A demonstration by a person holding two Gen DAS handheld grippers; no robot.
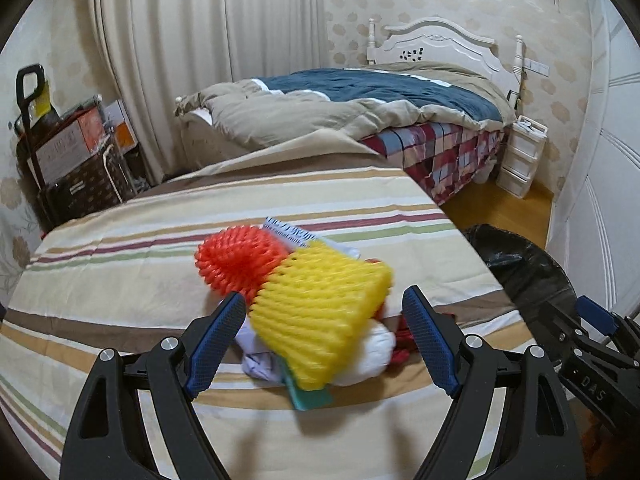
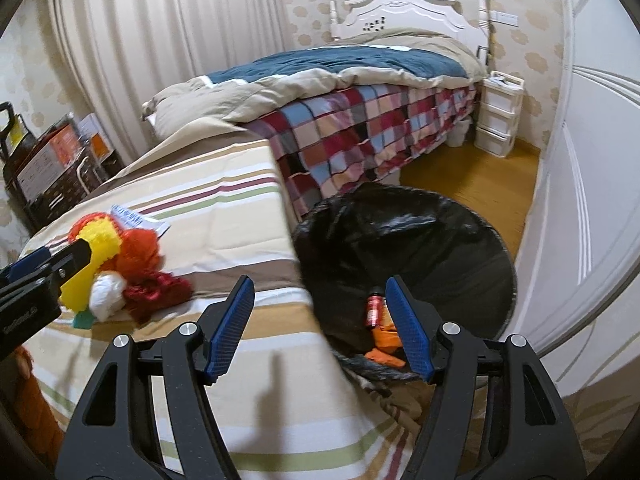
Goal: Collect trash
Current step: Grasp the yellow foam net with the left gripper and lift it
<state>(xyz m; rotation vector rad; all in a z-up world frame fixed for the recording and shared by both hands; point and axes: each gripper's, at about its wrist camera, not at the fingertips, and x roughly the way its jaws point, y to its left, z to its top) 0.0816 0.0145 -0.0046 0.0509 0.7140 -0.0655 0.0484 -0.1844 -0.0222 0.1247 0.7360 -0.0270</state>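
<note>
A pile of trash lies on the striped cloth (image 1: 120, 280): a yellow foam net (image 1: 320, 316), an orange foam net (image 1: 236, 260), white crumpled paper (image 1: 372, 356), a red wrapper (image 2: 156, 288), a teal scrap (image 1: 312, 398) and a blue printed packet (image 1: 288, 234). My left gripper (image 1: 324, 336) is open, its fingers either side of the yellow net. My right gripper (image 2: 320, 328) is open and empty, above the rim of the black-bagged trash bin (image 2: 420, 240), which holds a red can (image 2: 374, 306) and orange scraps (image 2: 386, 336).
A bed (image 1: 380, 104) with a blue and beige quilt stands behind the table. White drawers (image 2: 498, 116) stand by the wall, boxes (image 1: 76, 148) at the far left. The wooden floor (image 2: 472, 184) lies between bed and white doors.
</note>
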